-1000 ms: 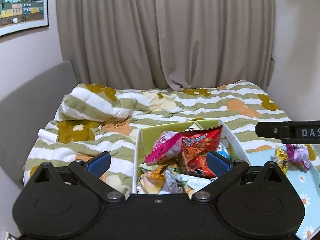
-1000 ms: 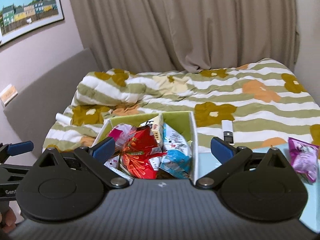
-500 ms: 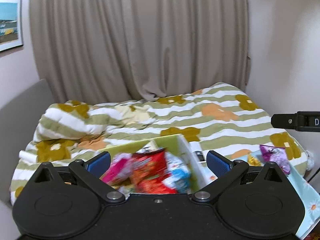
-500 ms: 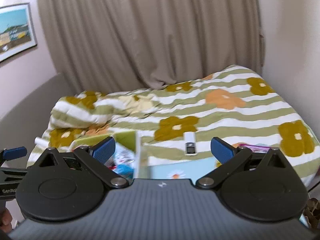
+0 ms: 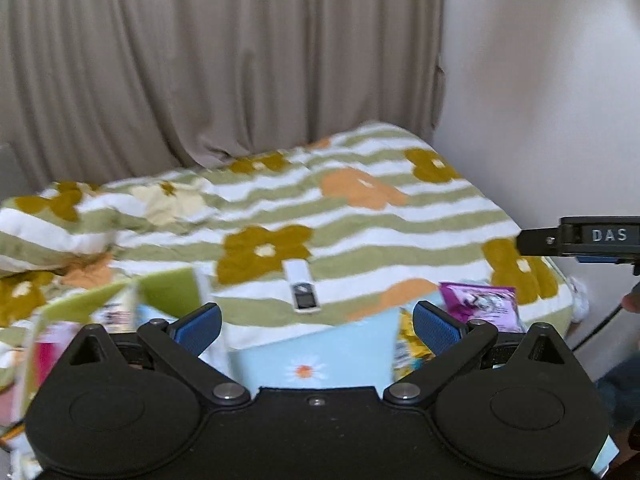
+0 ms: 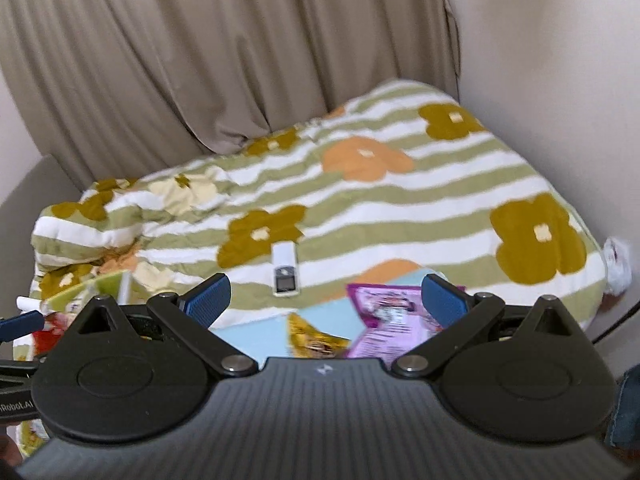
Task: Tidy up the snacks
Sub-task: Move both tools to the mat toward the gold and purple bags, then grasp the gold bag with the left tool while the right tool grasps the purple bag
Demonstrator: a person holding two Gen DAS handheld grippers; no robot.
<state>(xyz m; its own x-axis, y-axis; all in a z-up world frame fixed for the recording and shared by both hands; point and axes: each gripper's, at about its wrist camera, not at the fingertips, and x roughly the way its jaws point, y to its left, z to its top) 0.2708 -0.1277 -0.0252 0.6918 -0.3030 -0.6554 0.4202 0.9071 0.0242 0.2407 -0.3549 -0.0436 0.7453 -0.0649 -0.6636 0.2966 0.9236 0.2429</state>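
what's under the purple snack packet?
The purple snack packet lies on a light blue daisy-print cloth, beside a yellow snack packet. Its near end is hidden by the right gripper body.

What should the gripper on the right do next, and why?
Probably ease the right gripper down and close on the purple snack packet. It is open and empty, the packet lies loose on the blue mat just ahead between its fingers, and the green box already holds other snacks.
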